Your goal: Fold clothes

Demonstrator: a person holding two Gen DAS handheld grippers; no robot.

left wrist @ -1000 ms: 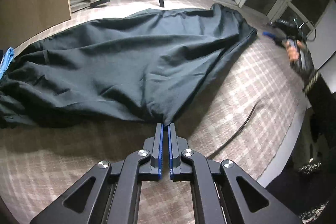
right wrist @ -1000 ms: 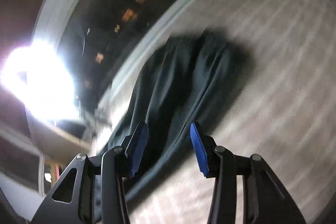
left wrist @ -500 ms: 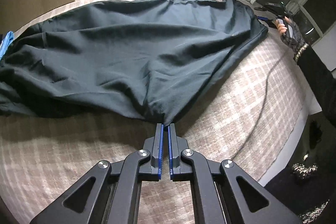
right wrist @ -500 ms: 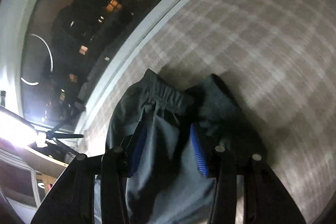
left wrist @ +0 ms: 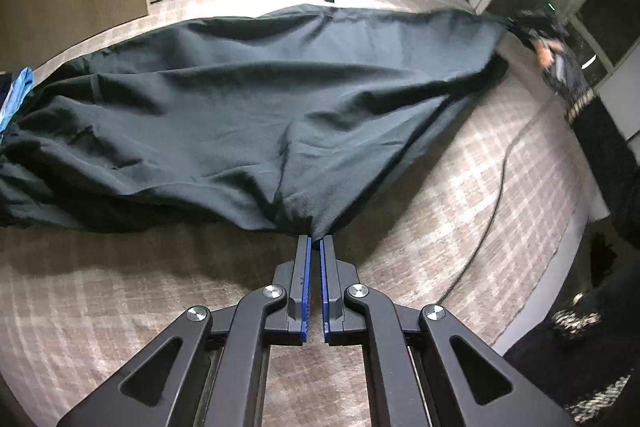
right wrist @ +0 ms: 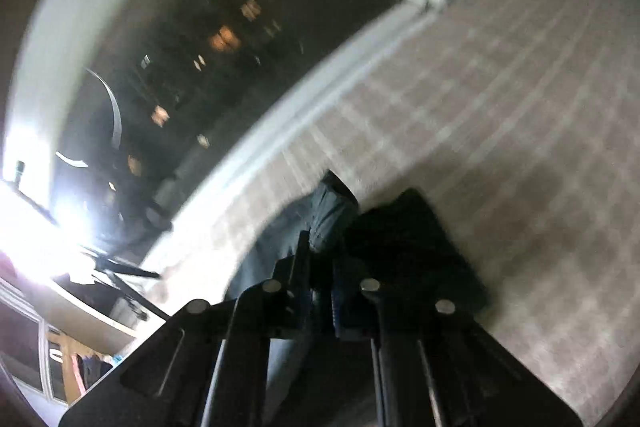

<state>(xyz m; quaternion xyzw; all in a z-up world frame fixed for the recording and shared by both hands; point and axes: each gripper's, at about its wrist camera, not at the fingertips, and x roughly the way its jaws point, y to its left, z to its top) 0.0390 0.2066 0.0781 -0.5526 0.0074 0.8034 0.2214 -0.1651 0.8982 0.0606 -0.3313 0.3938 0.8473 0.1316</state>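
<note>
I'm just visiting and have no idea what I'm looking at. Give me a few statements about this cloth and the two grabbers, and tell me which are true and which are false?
1. The left gripper pinches an edge of the dark green garment. True.
2. The garment is neatly folded into a small square. False: it lies spread out and wrinkled over the checked bed cover.
3. The right gripper is wide open and away from the fabric. False: it is shut on the garment's far end.
4. A black cable lies on the bed cover. True.
</note>
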